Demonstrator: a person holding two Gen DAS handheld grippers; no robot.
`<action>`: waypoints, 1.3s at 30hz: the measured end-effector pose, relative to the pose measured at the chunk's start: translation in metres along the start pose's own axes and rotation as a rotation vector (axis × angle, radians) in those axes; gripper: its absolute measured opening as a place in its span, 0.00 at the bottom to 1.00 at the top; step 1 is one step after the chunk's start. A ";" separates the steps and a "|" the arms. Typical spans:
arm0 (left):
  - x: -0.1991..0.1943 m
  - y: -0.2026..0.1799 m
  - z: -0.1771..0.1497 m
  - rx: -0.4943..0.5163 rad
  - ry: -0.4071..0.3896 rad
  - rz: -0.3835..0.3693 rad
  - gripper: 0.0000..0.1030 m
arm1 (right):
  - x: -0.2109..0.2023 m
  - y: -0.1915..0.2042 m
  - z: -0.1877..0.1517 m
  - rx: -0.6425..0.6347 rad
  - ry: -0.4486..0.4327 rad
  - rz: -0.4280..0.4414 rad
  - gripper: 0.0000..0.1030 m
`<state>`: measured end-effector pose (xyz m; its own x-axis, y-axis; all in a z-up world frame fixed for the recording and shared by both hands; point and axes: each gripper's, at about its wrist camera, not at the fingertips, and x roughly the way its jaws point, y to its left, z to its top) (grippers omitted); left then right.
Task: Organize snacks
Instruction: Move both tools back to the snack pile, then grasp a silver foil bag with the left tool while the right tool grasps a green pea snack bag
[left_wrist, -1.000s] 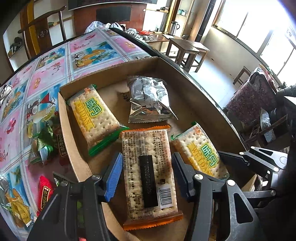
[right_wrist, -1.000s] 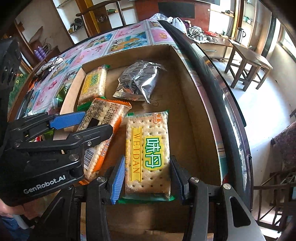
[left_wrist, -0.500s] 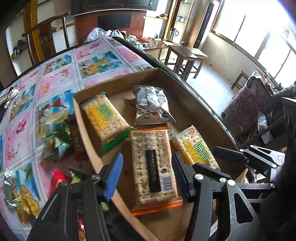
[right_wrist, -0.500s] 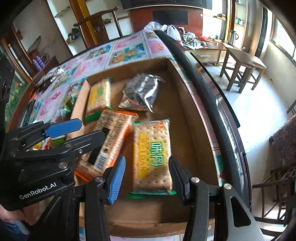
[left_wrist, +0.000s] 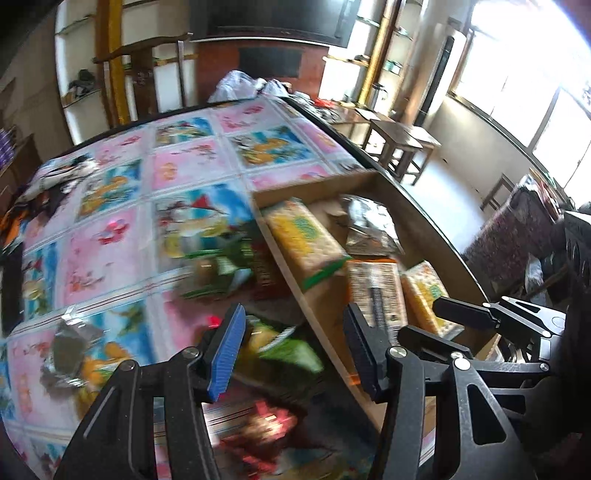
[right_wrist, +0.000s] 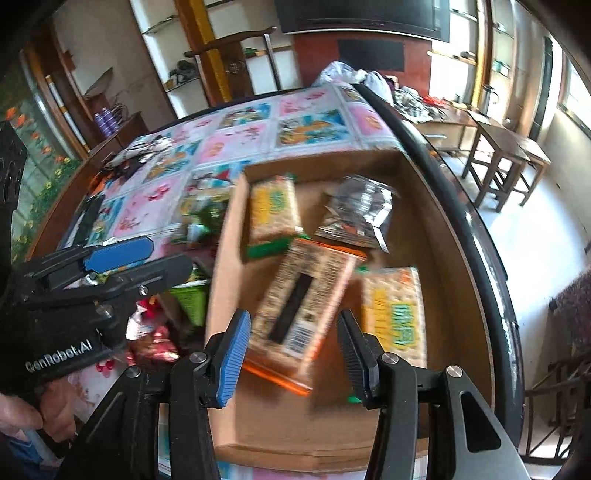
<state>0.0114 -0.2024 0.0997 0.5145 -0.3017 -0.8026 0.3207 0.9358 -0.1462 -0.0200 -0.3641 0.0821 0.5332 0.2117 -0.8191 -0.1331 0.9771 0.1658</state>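
- Snacks: four packs lie flat in the box (right_wrist: 436, 236), and a blurred heap of loose ones (left_wrist: 229, 266) sits on the tablecloth (left_wrist: 122, 254) just outside the box's left wall.
- In the right wrist view we read the box like a clock face. A green-ended cracker pack (right_wrist: 273, 218) lies at about 11 o'clock, a silver pouch (right_wrist: 358, 214) at about 1 o'clock.
- An orange-ended pack (right_wrist: 303, 314) lies barcode side up near the centre, tilted, its top end close to the pouch.
- A second green cracker pack (right_wrist: 395, 314) lies at about 4 o'clock, just beside the orange one; blur hides whether they touch.
- Our right gripper (right_wrist: 291, 354) hangs above the box's near half. Its jaws stand about half open with nothing between the pads; the orange pack shows through the gap, well below.
- Our left gripper (left_wrist: 291, 350) hangs over the box's left wall, with loose green snacks (left_wrist: 288, 347) on the cloth below it. Its jaws have just been opening a little, stand about half open, and grip nothing.
- In the right wrist view the left gripper (right_wrist: 144, 258) sits at 9 o'clock of the box, above the loose heap.
- A hand (right_wrist: 33, 417) grips its handle at the lower left edge.
- The box stands at the table's right edge (right_wrist: 443, 177), at 3 o'clock of the patterned cloth.
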 end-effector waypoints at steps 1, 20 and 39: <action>-0.006 0.010 -0.001 -0.015 -0.008 0.013 0.56 | 0.000 0.008 0.002 -0.014 -0.005 0.007 0.51; -0.039 0.189 -0.051 -0.103 0.032 0.273 0.78 | 0.019 0.106 -0.003 -0.152 0.019 0.105 0.51; 0.039 0.219 -0.041 0.041 0.170 0.200 0.80 | 0.020 0.120 -0.018 -0.121 0.029 0.100 0.52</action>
<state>0.0695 -0.0018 0.0123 0.4310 -0.0729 -0.8994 0.2595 0.9646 0.0462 -0.0402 -0.2425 0.0755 0.4881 0.3052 -0.8177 -0.2851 0.9412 0.1811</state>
